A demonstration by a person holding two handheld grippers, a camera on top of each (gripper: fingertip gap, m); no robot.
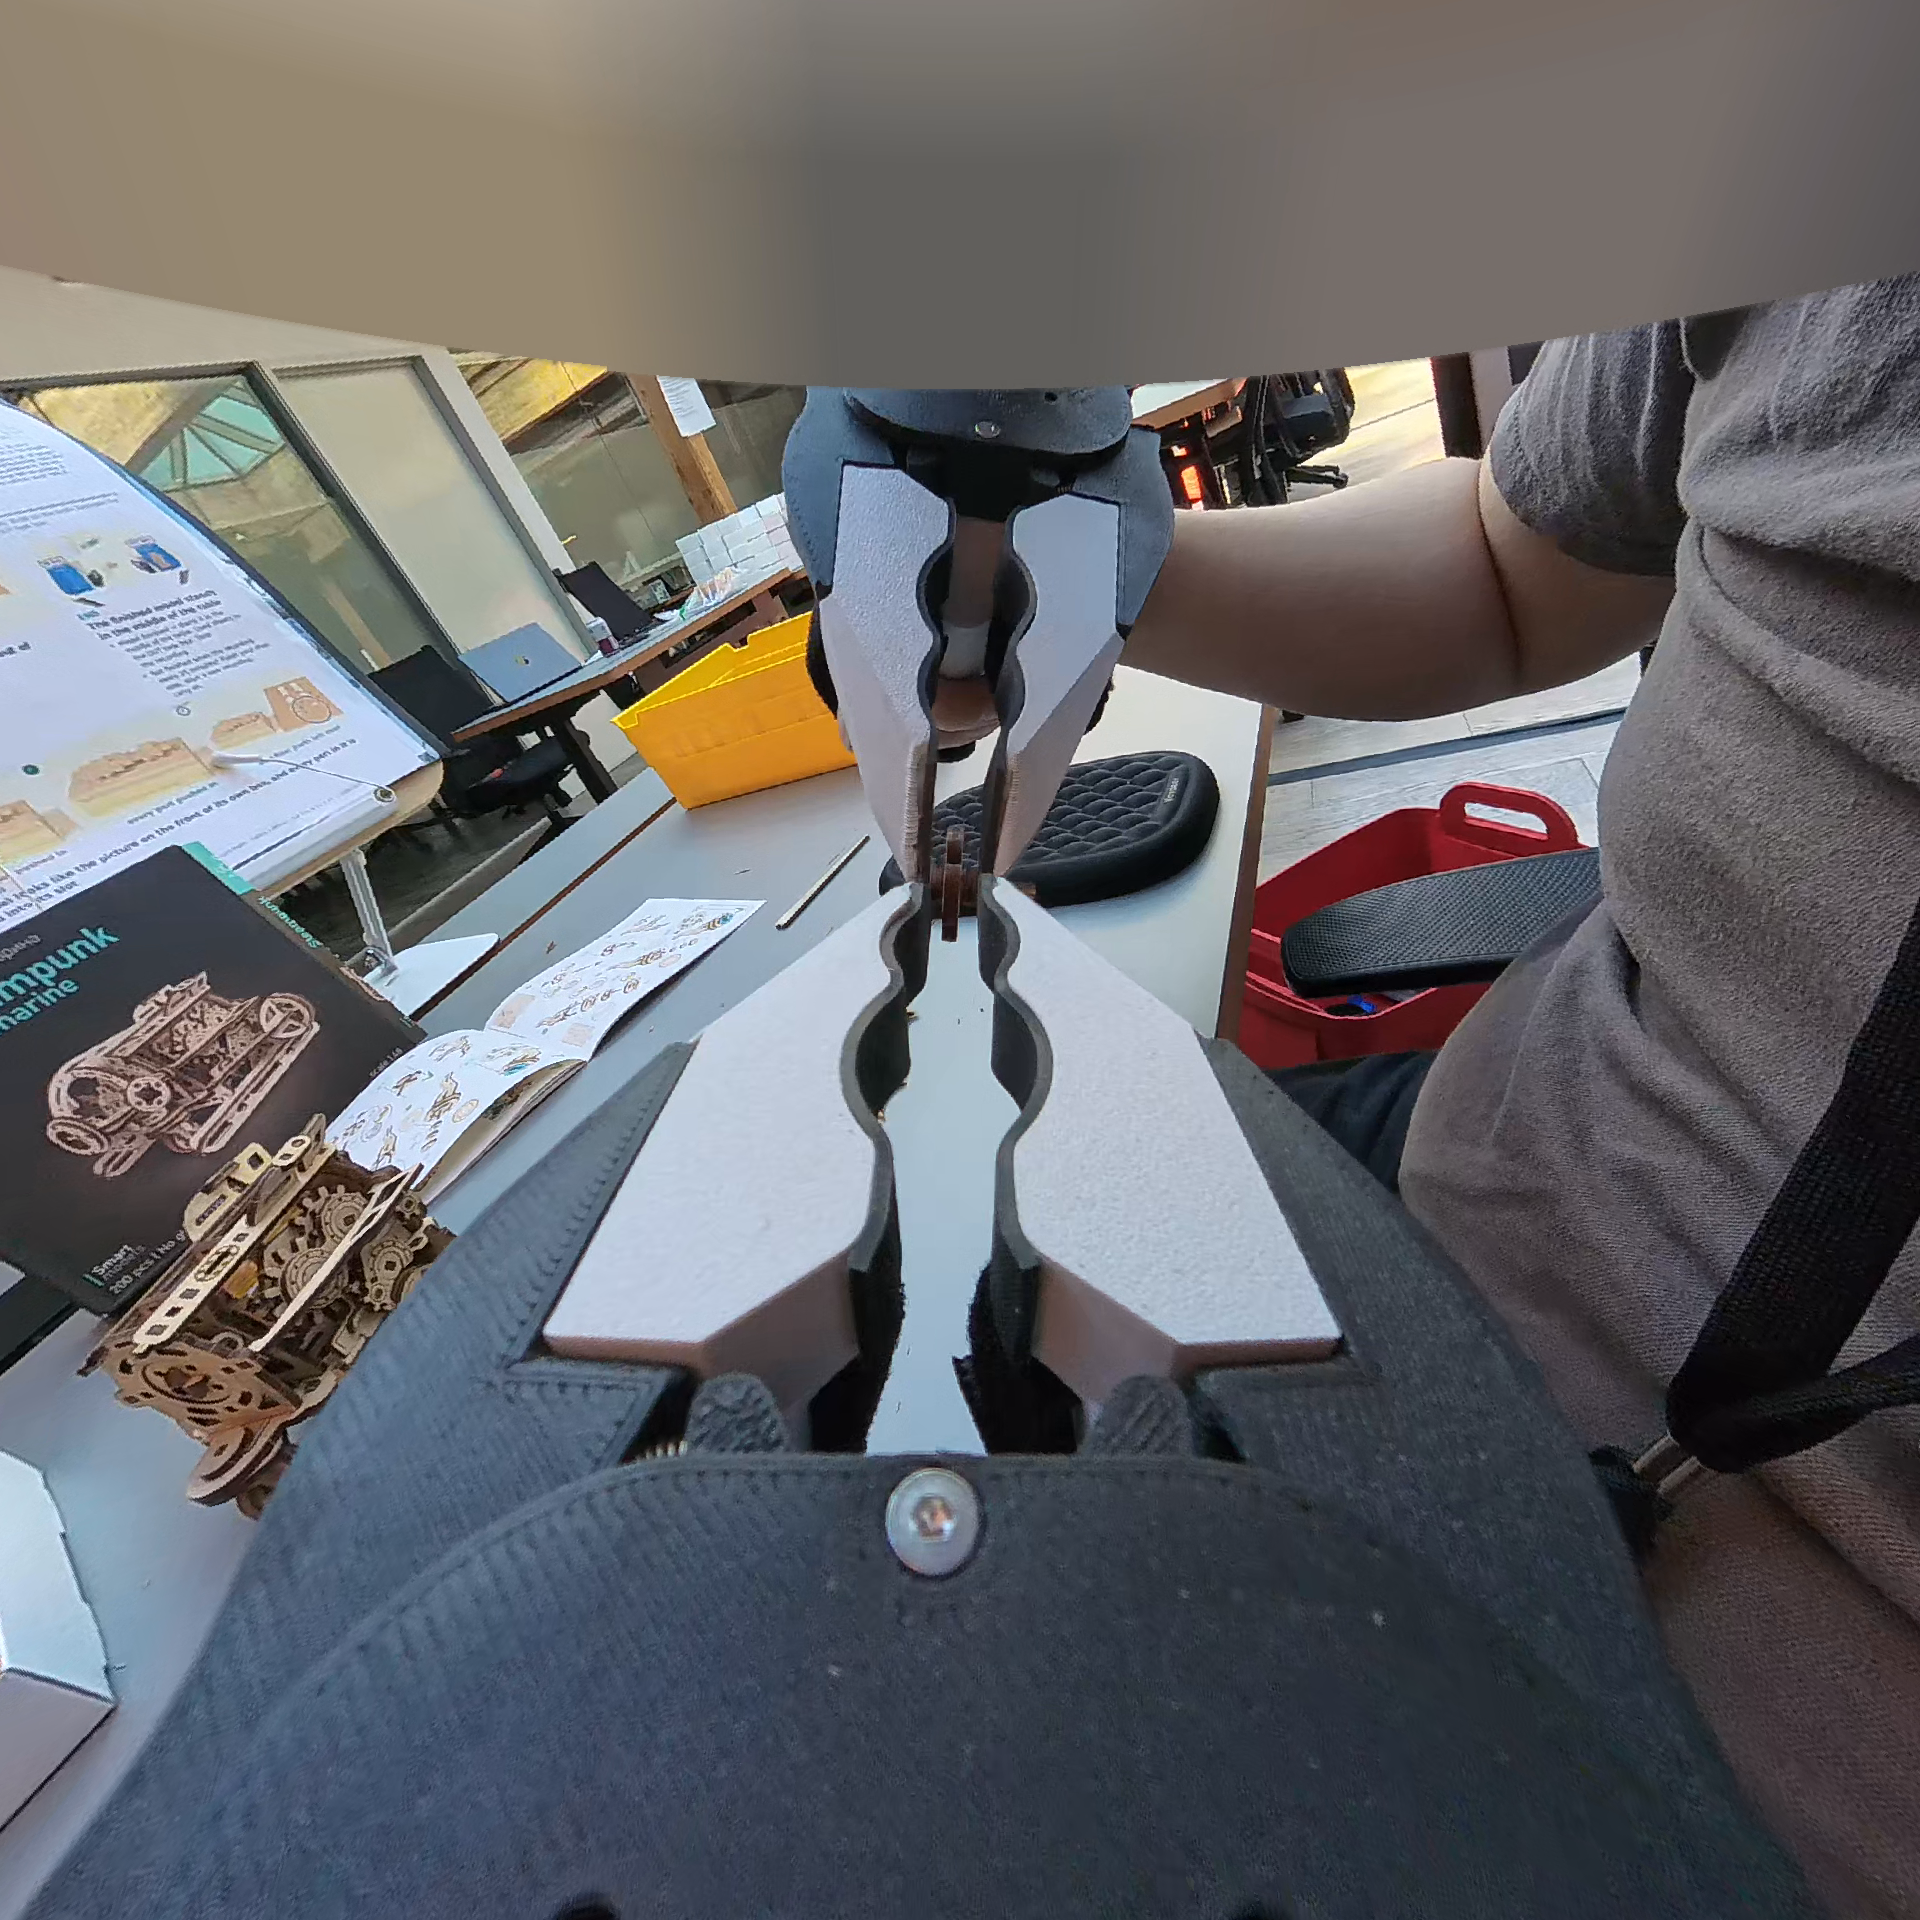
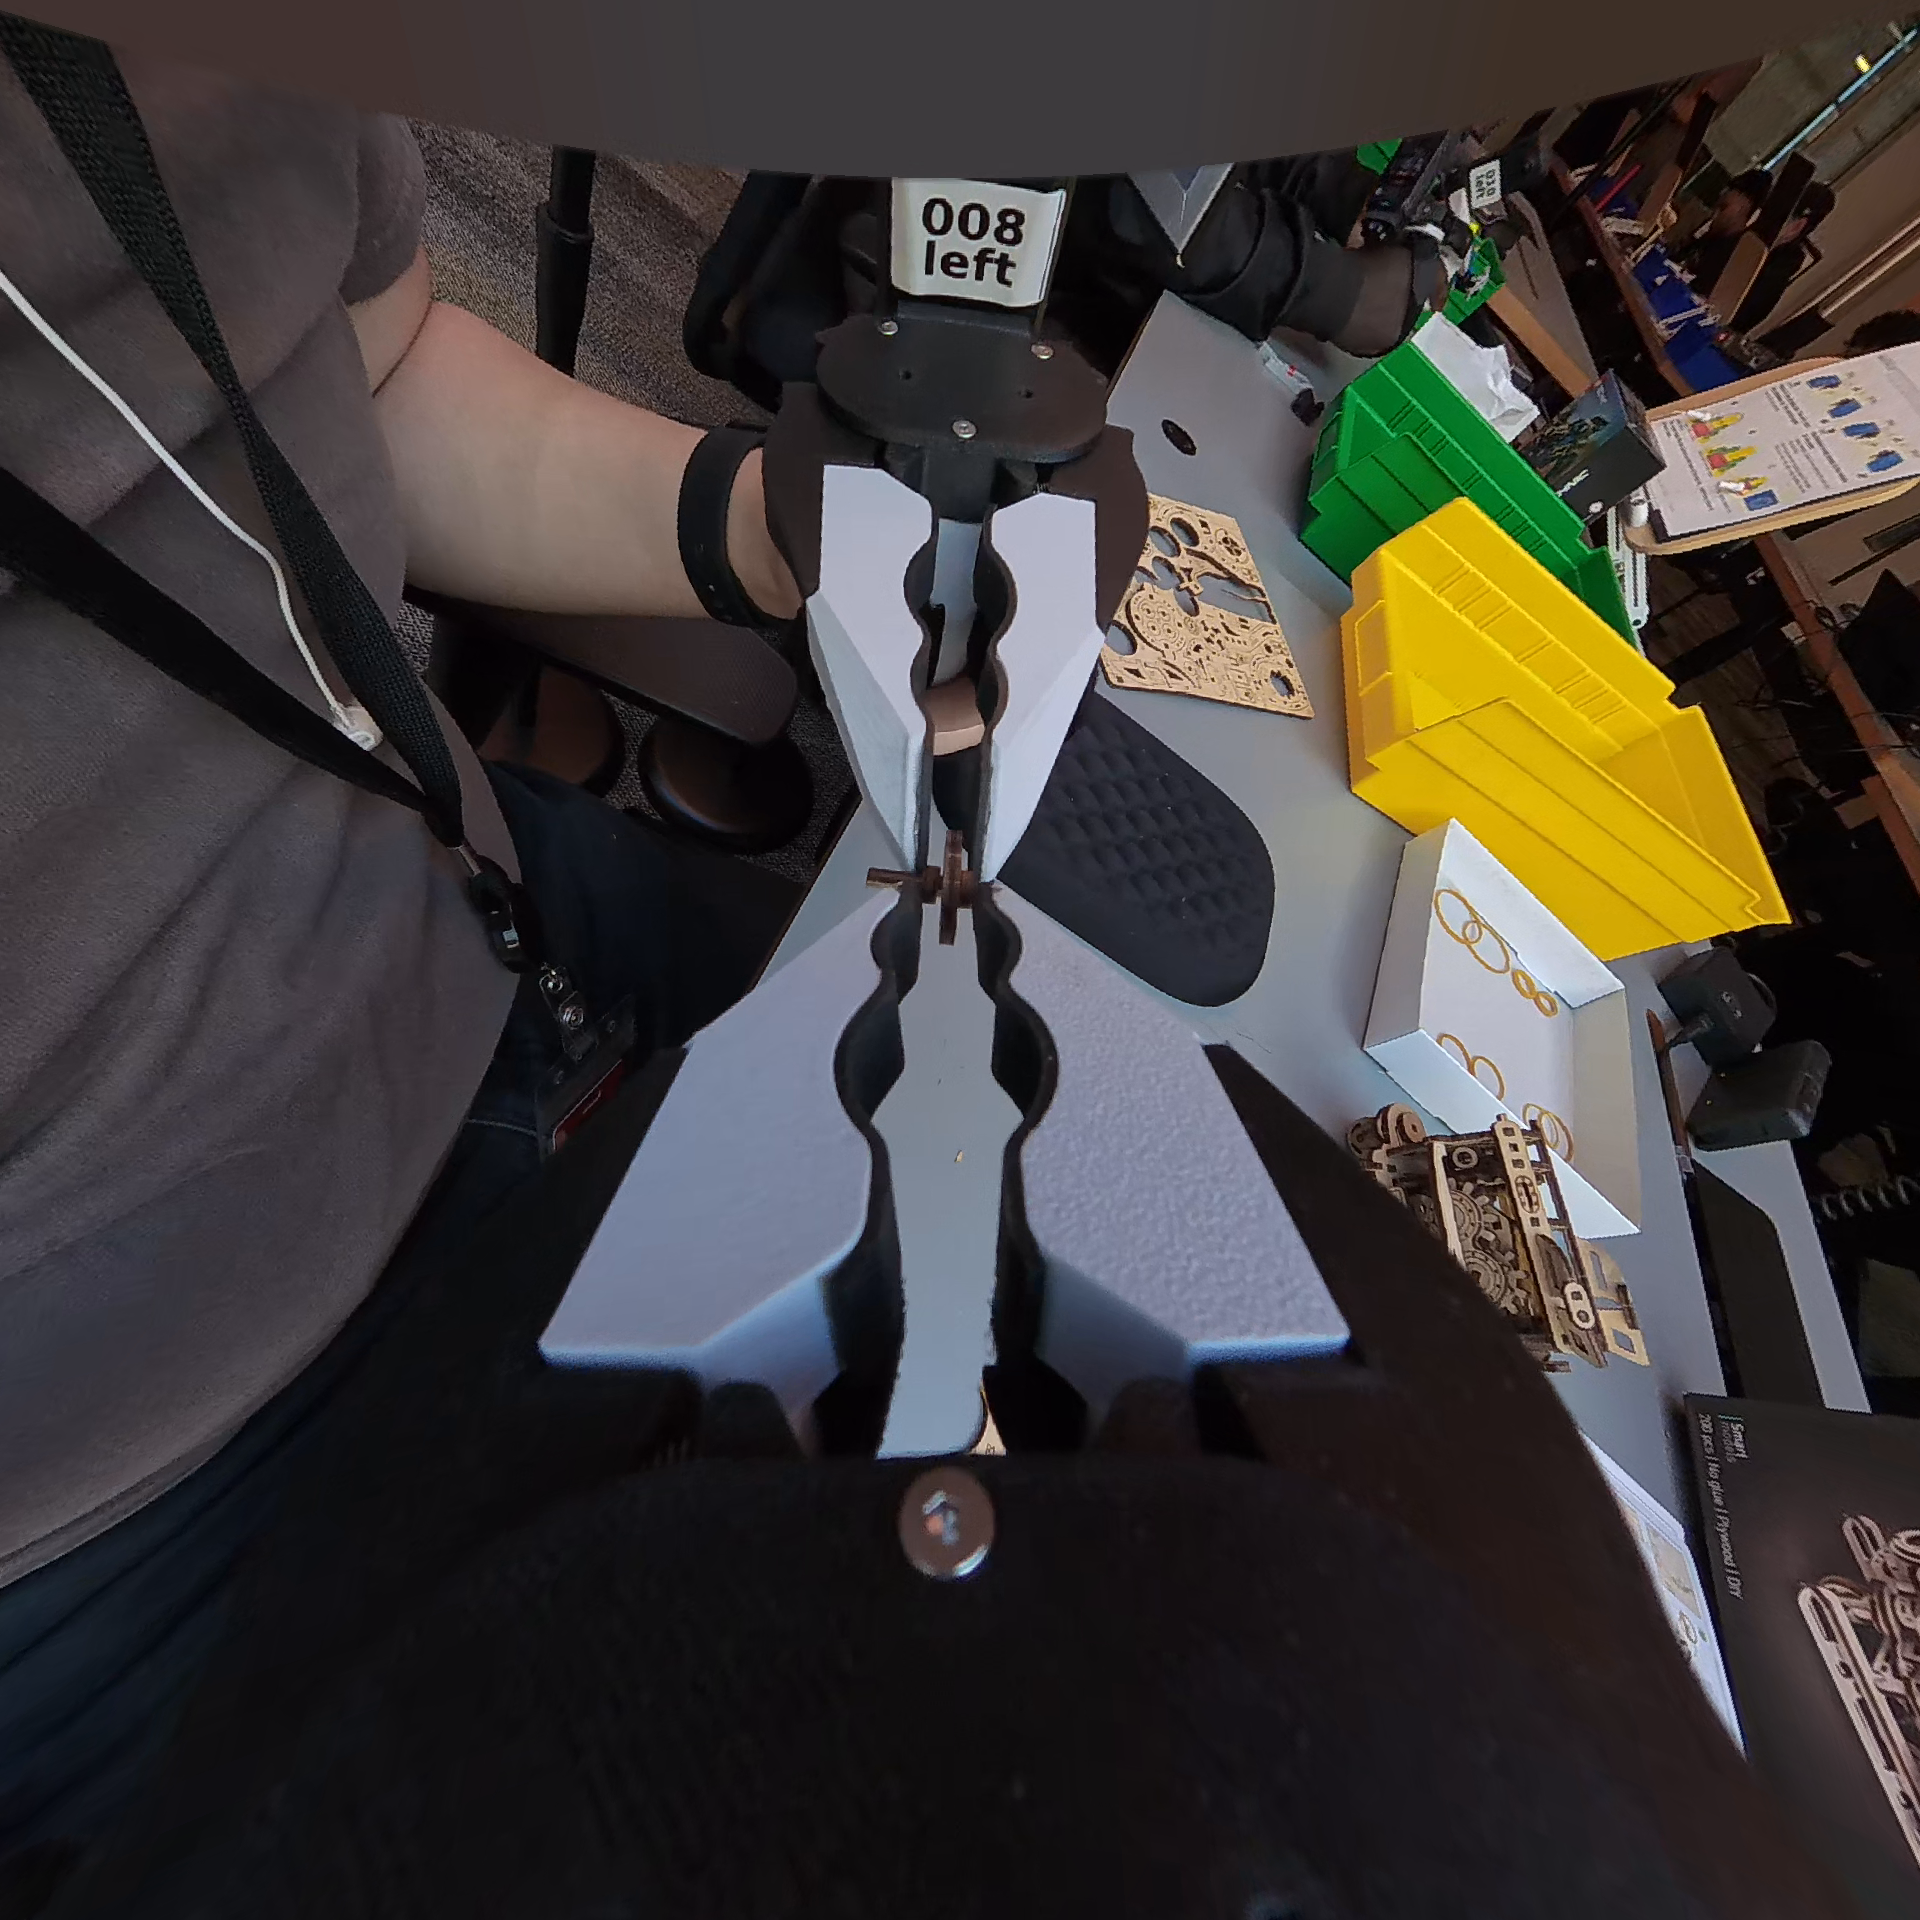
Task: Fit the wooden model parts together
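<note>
My left gripper (image 1: 951, 896) and my right gripper (image 1: 956, 854) meet tip to tip above the grey table (image 1: 665, 862). Between the tips sits a small wooden part (image 1: 949, 920): a thin disc standing on edge on a short cross axle. In the right wrist view, my right gripper (image 2: 945, 906) is near and my left gripper (image 2: 951, 854) is beyond it. The part (image 2: 945, 928) sits at the junction, and its axle end (image 2: 886, 879) pokes out to the left. Both grippers are closed narrowly on it. Which piece each one grips is hidden.
A built wooden model (image 1: 270, 1320) (image 2: 1496, 1236), a black kit box (image 1: 156, 1049), an open booklet (image 1: 540, 1029), a black padded rest (image 2: 1143, 862), a punched wooden sheet (image 2: 1195, 613), yellow bins (image 2: 1538, 727) and a white tray (image 2: 1392, 966) lie on the table. A person's torso is close. The grippers are tip to tip, or close to it. The built wooden model (image 1: 270, 1320) is about 25 centimeters from both grippers' fingertips. It turns up in the right wrist view (image 2: 1446, 1166) as well.
</note>
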